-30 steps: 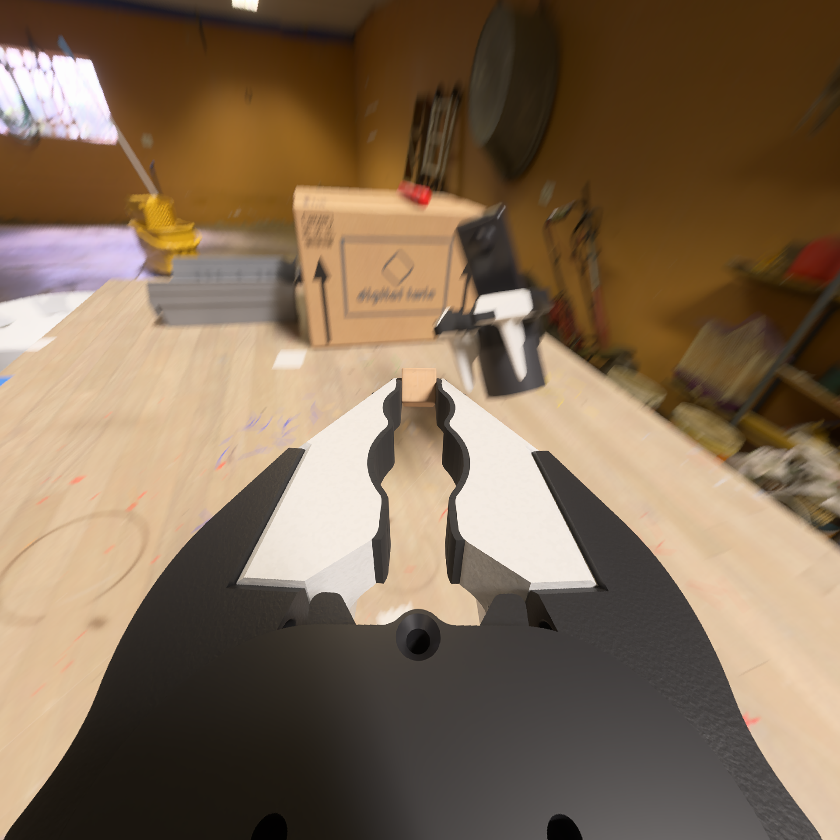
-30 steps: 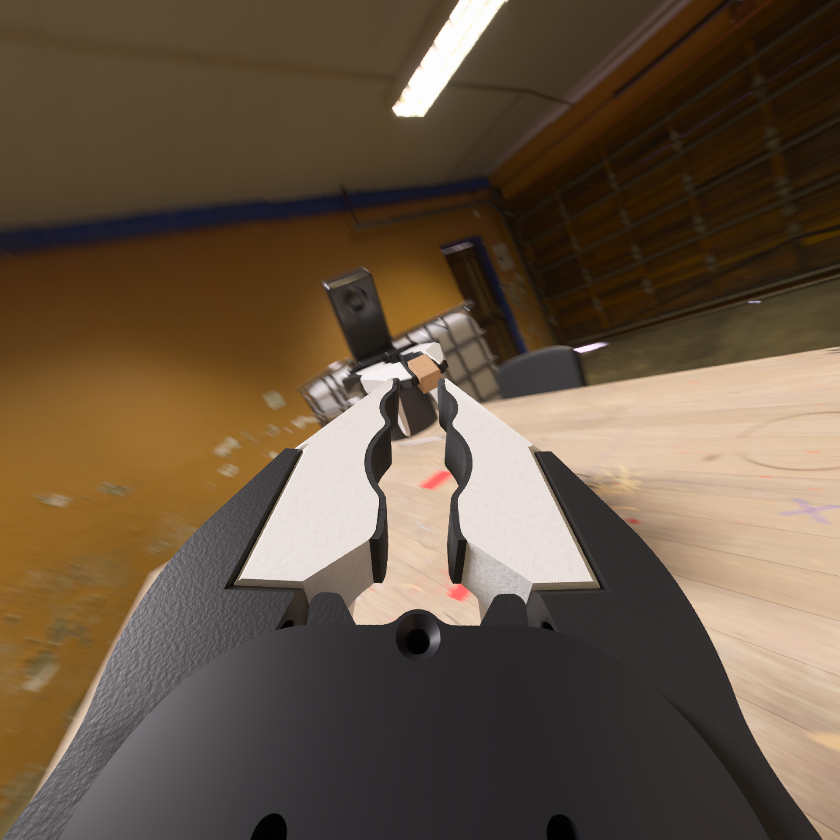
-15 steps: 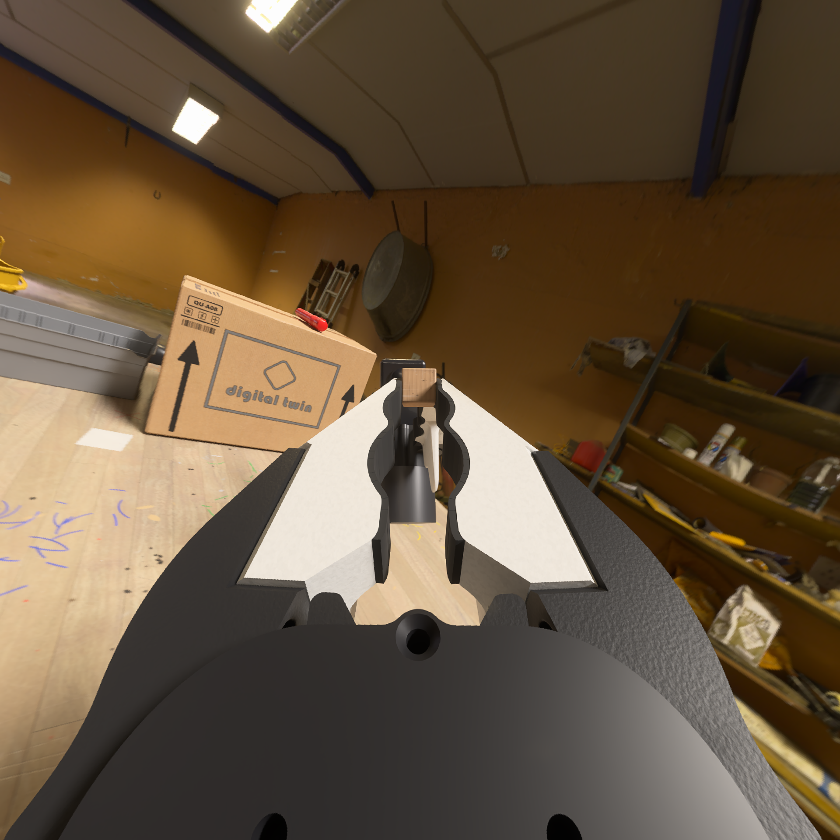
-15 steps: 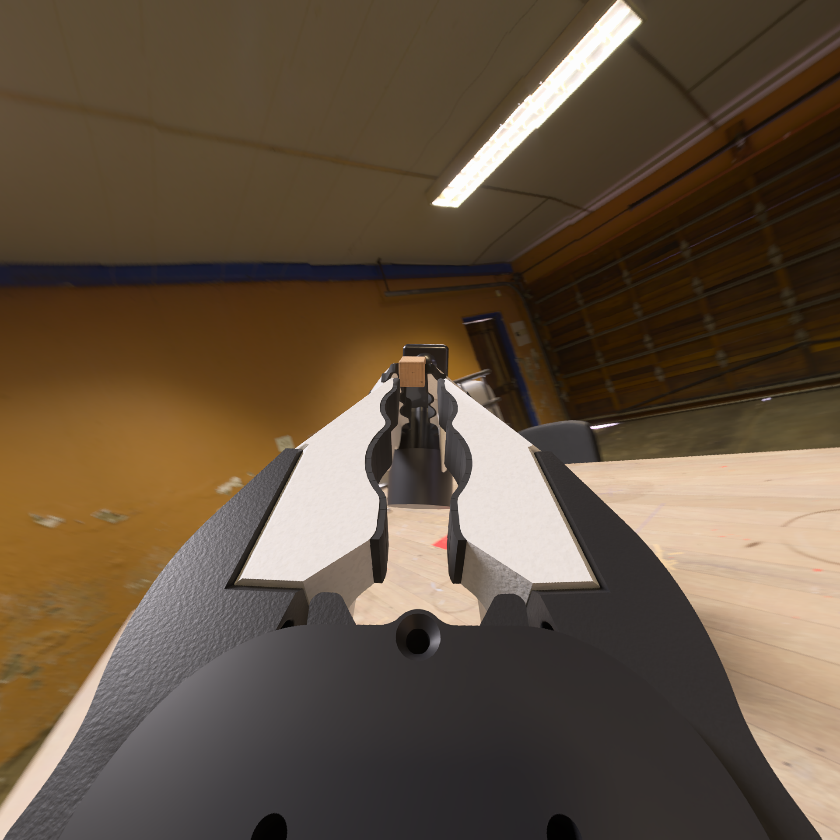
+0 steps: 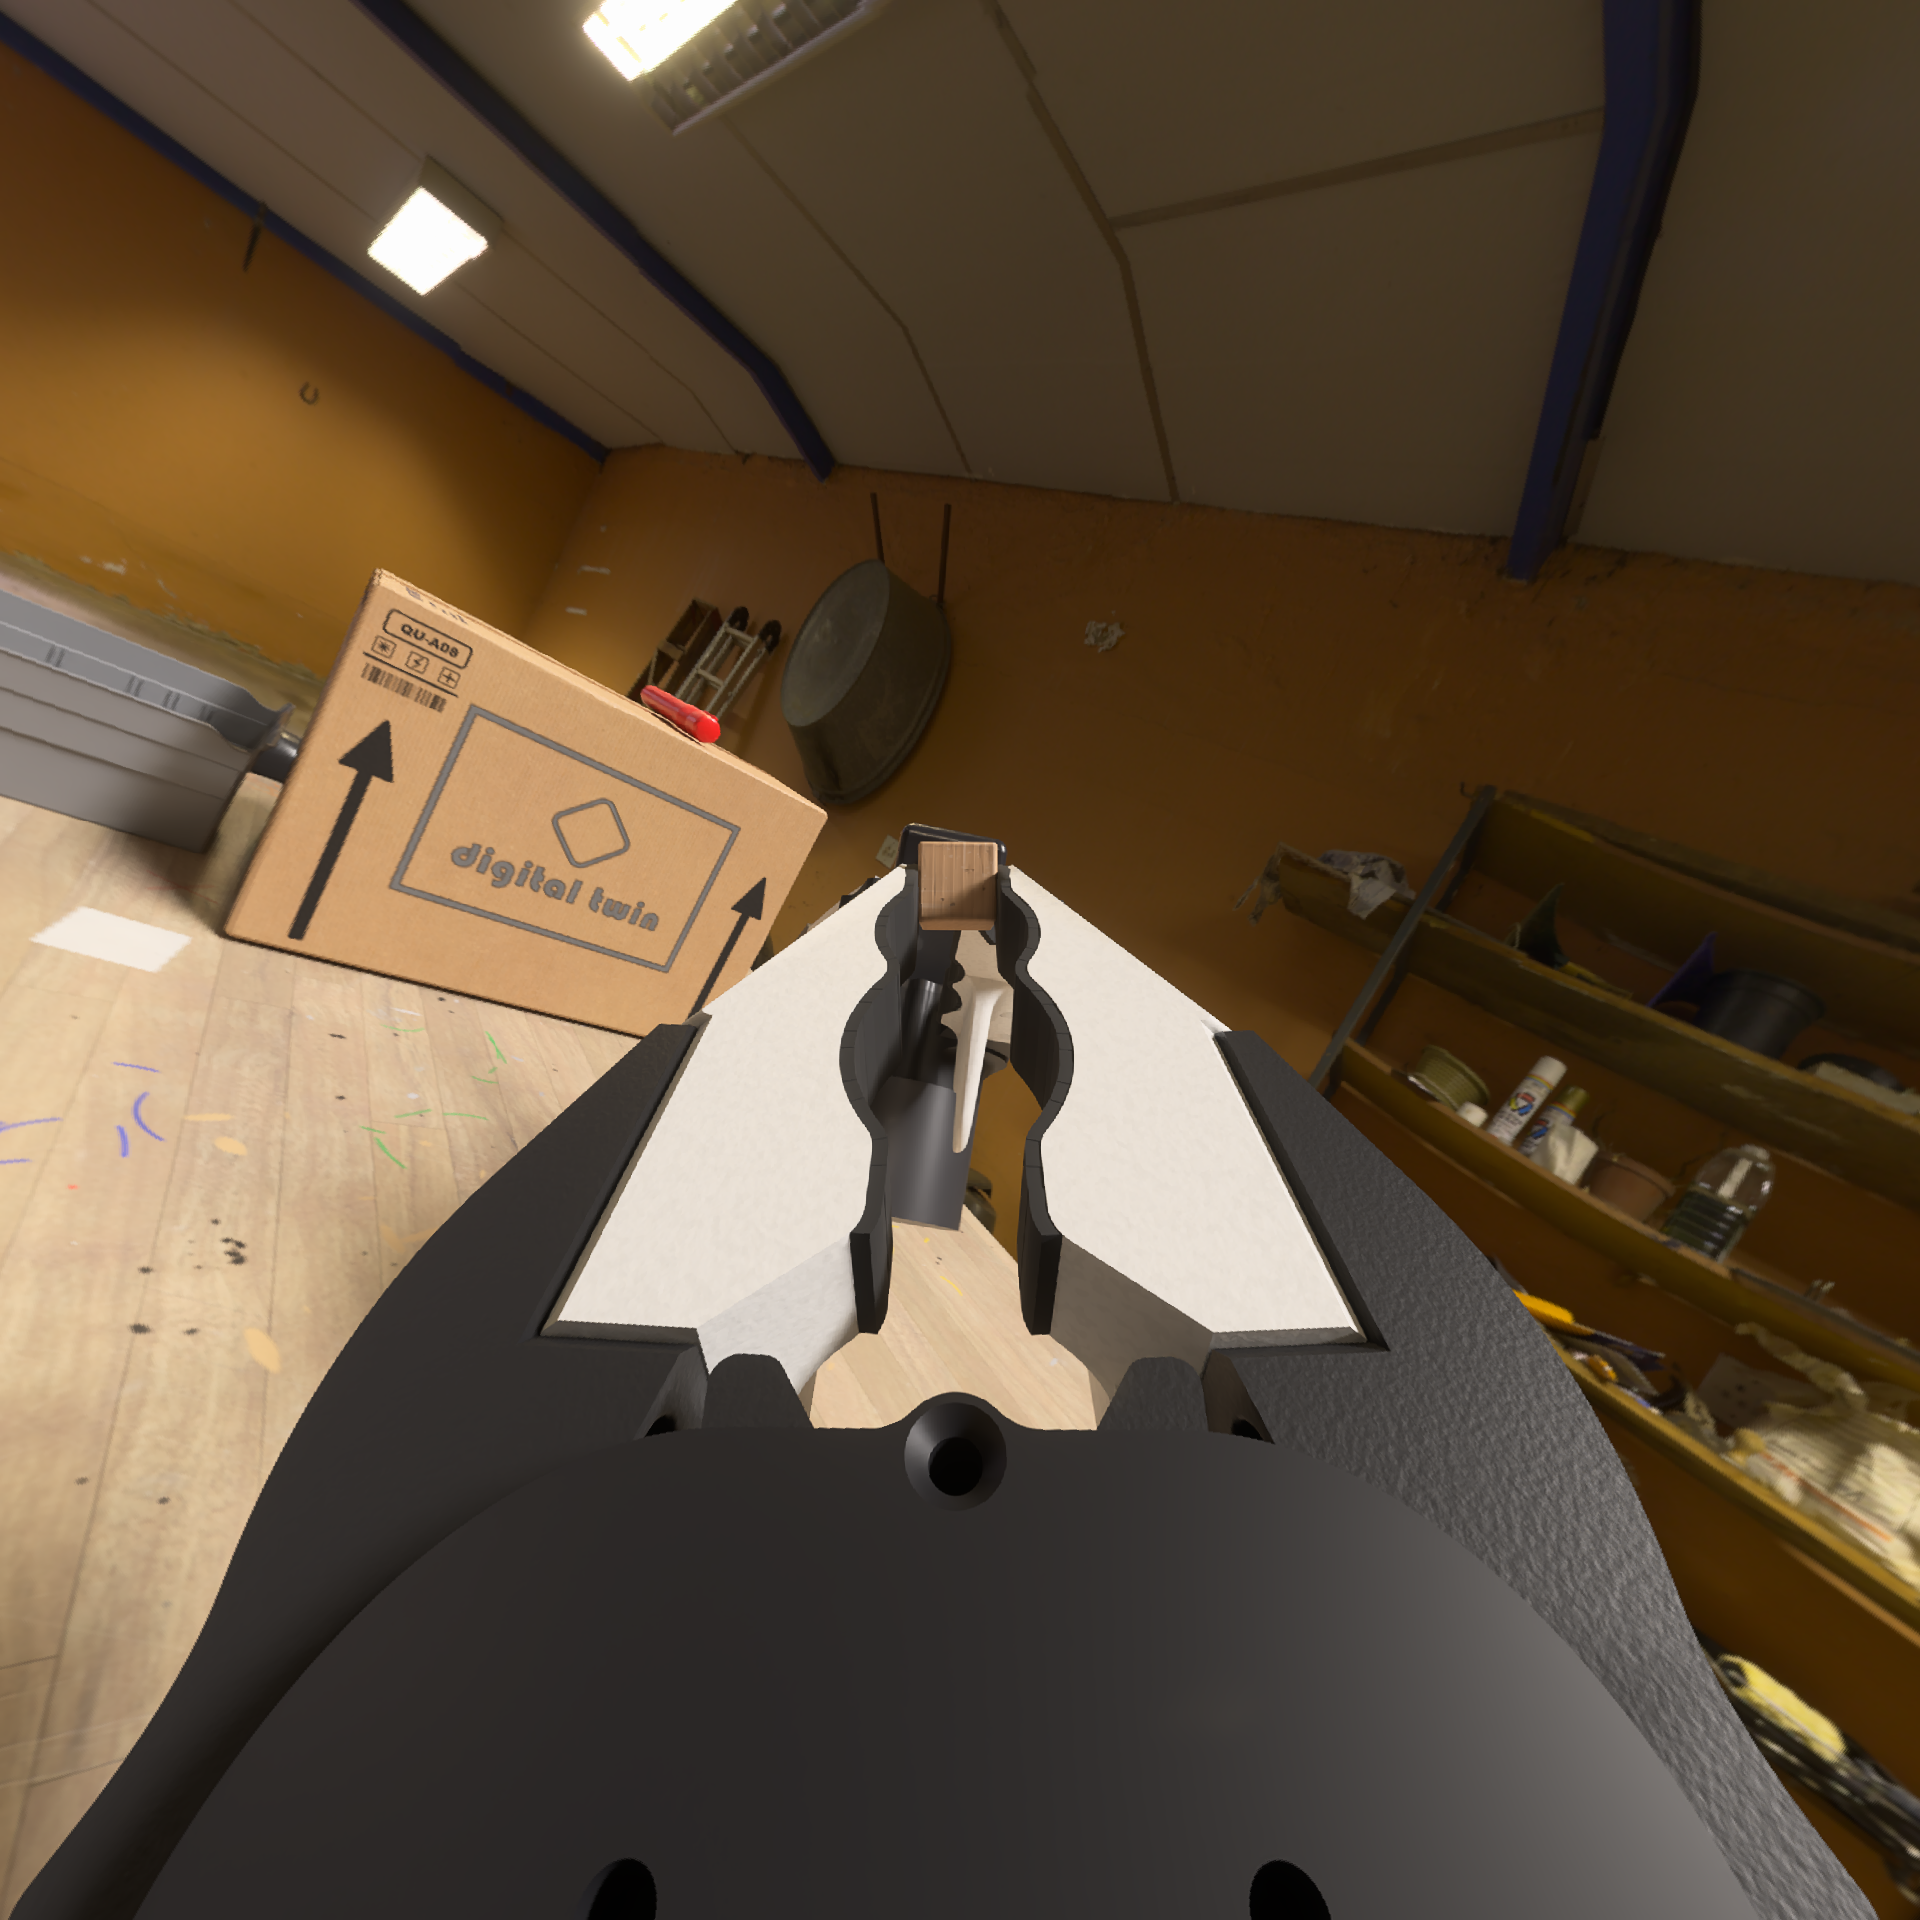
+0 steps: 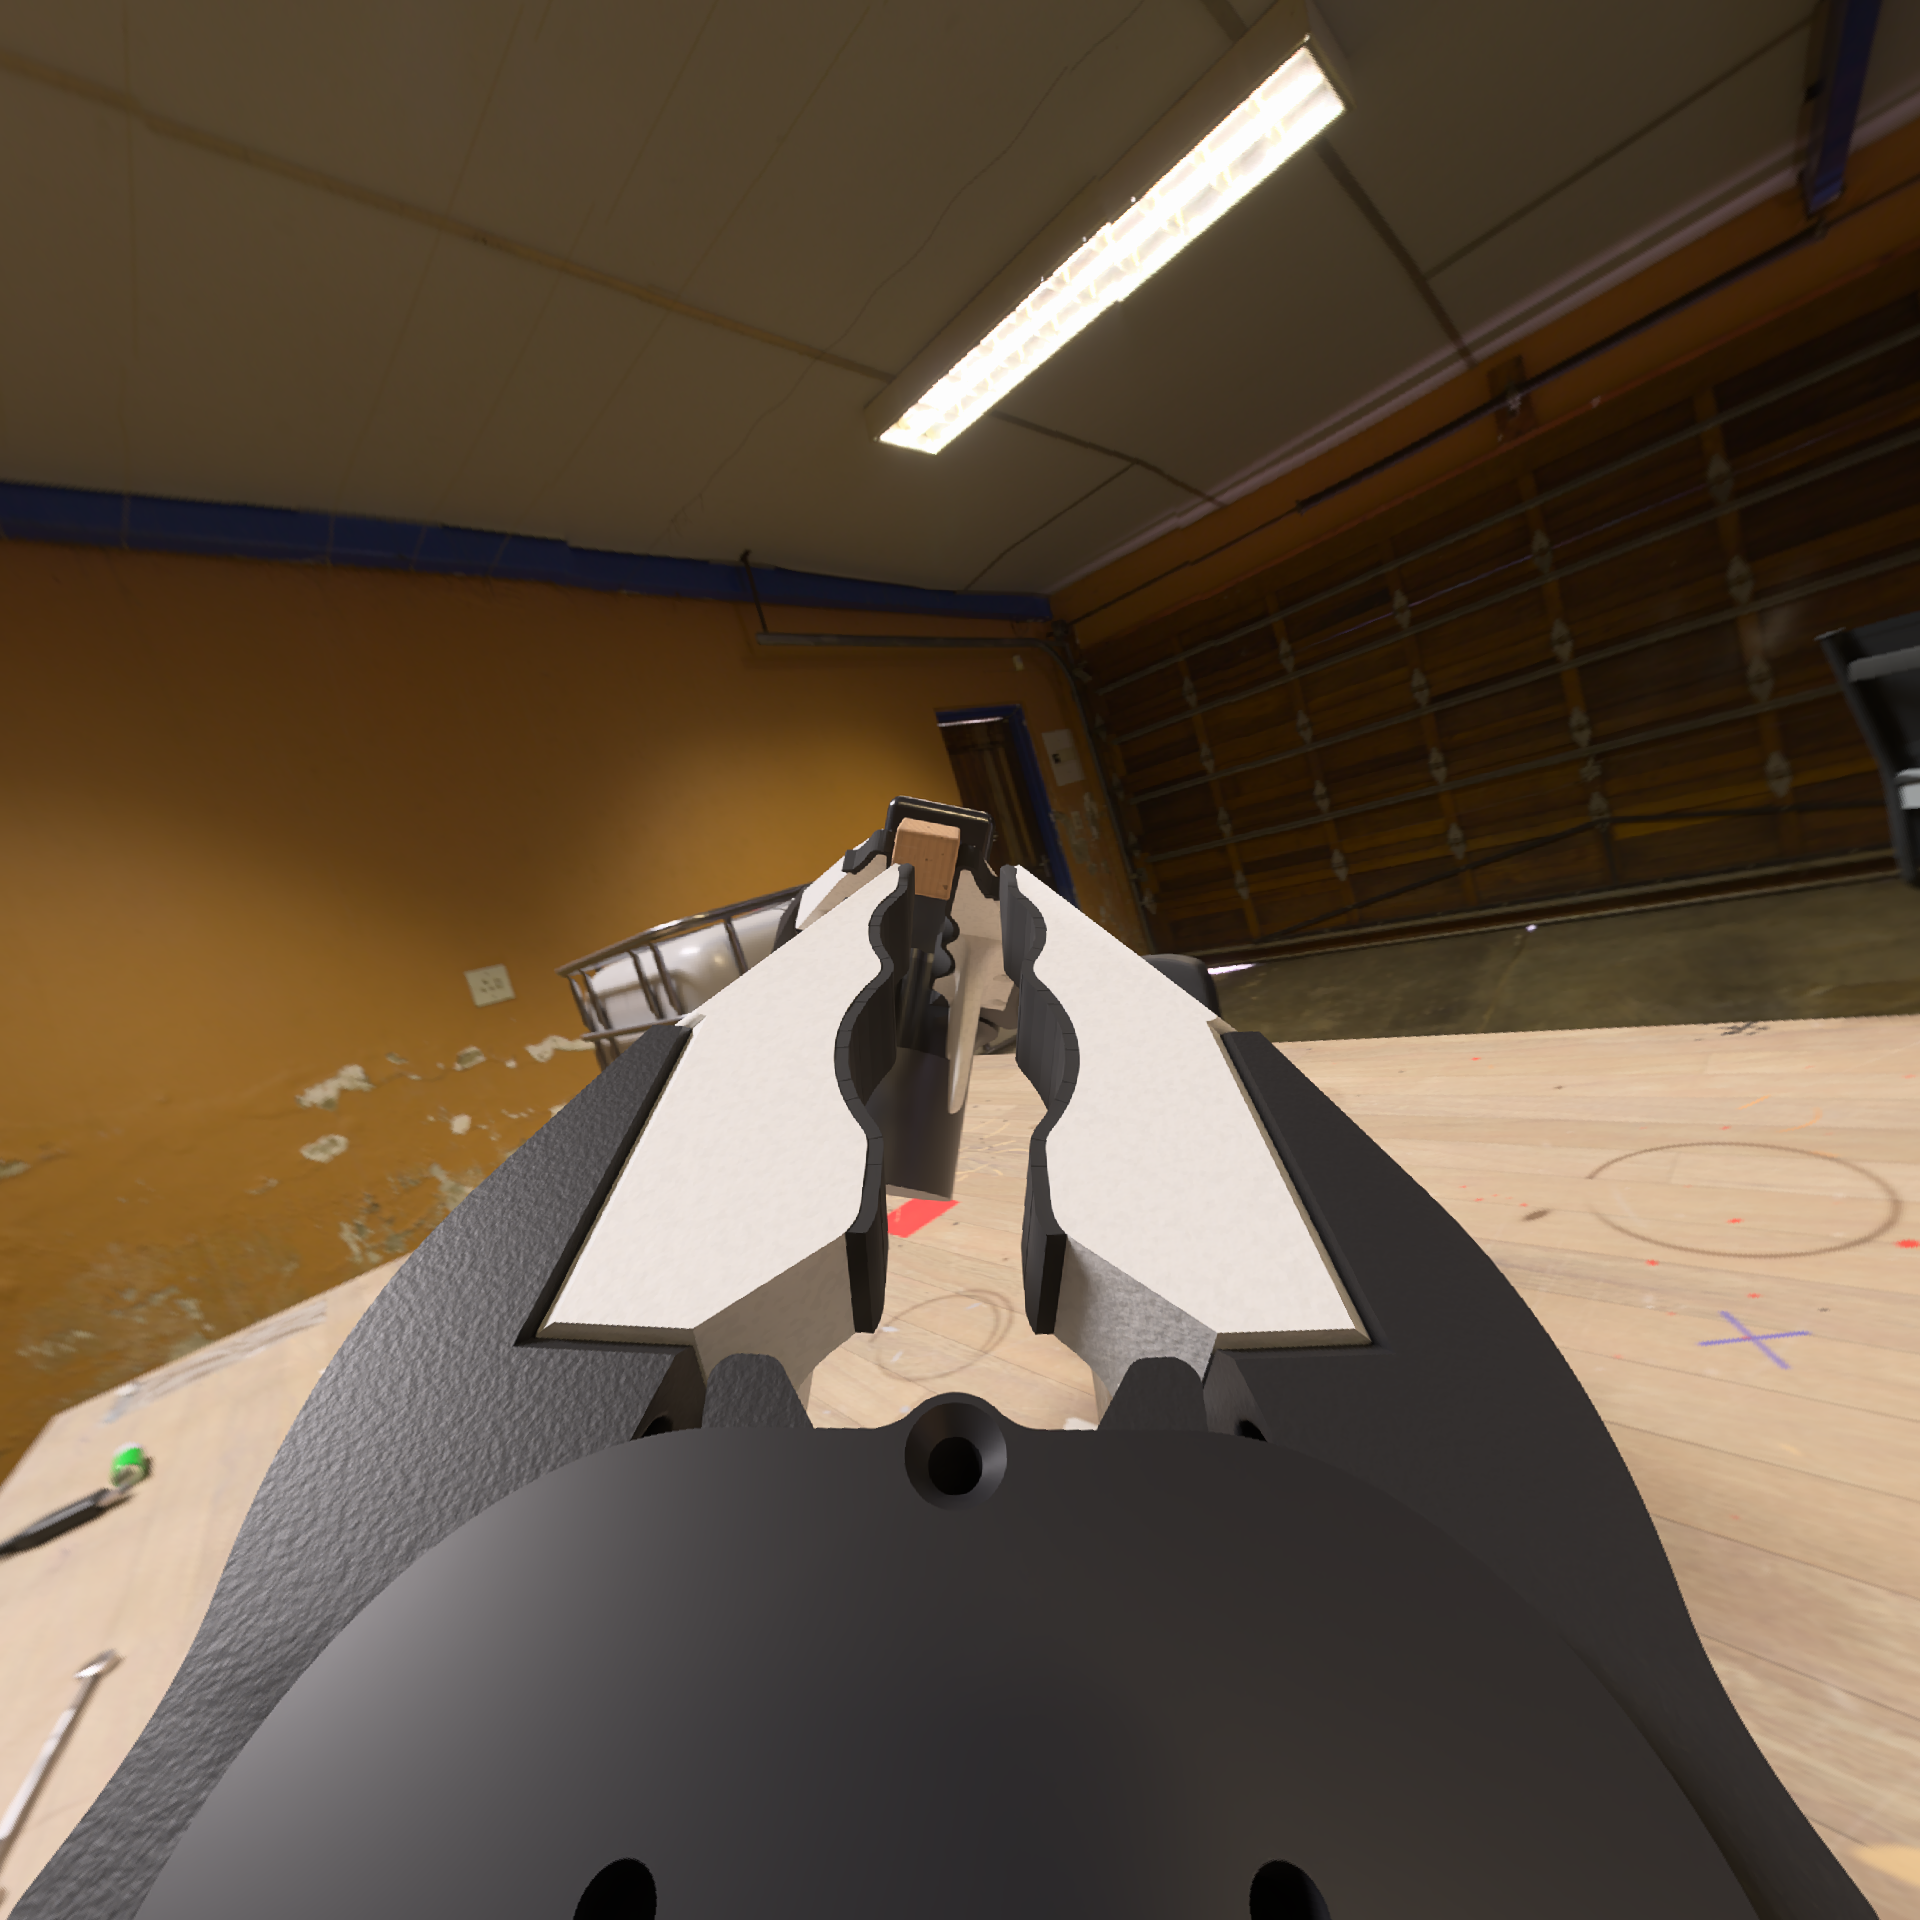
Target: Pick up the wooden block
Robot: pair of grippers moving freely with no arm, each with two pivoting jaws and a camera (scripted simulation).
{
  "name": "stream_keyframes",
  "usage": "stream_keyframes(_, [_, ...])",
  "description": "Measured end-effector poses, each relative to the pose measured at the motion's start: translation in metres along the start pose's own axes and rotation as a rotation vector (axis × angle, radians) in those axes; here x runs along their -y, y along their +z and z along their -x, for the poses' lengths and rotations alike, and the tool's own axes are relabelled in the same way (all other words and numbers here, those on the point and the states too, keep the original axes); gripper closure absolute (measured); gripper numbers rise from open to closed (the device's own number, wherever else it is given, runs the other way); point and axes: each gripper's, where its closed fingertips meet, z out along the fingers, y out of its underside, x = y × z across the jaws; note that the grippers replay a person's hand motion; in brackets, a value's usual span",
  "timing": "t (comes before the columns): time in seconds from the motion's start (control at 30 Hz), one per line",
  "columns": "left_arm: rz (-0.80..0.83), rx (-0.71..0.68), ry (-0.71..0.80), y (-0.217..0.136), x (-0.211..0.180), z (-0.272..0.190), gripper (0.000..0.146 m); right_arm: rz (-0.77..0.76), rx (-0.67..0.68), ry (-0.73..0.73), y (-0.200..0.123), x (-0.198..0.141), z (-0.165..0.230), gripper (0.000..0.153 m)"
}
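Both views have tipped up since half a second ago: more ceiling shows and the bench (image 5: 156, 1195) sits lower, so I judge the lift is under way. Nearest, my left tool (image 5: 956, 883) is clenched on the wooden block (image 5: 957, 885), pinched at the very fingertips and clear of the bench. My right tool (image 6: 951, 883) points nose to nose at it, just beyond the block. Its jaws stand a narrow gap apart and, as far as I can read it, grip nothing.

To finish well I would keep the left squeeze steady and raise straight. The hold is only at the tips, so a twist could let the block slip. I would also hold the right tool off so it does not knock the block.

Below the block the bench is pale planking flecked with paint marks. Left of the block and farther off stands a cardboard box (image 5: 540, 831), with a grey crate (image 5: 104, 727) beyond that. Right of the block run cluttered shelves (image 5: 1558, 1091). Behind the block a metal tub (image 5: 868, 696) hangs on the orange wall.
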Motion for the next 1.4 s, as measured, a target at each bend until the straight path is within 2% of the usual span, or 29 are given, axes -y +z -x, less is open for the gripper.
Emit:
stream_keyframes(0.37, [-0.017,0.023,-0.109,0.001,-0.003,0.005,0.132,0.023,-0.041,-0.176,-0.001,-0.001,0.0,0.136])
stream_keyframes(0.73, [-0.031,0.003,-0.193,0.0,-0.004,0.007,0.132,0.045,-0.03,-0.226,0.0,-0.004,0.001,0.136])
stream_keyframes(1.07, [-0.013,-0.006,-0.243,-0.002,-0.006,0.008,0.132,0.052,0.019,-0.156,-0.001,-0.006,-0.001,0.136])
stream_keyframes(1.4, [0.013,0.094,-0.262,-0.005,-0.01,0.02,0.132,0.097,0.014,-0.115,-0.002,-0.013,-0.012,0.136])
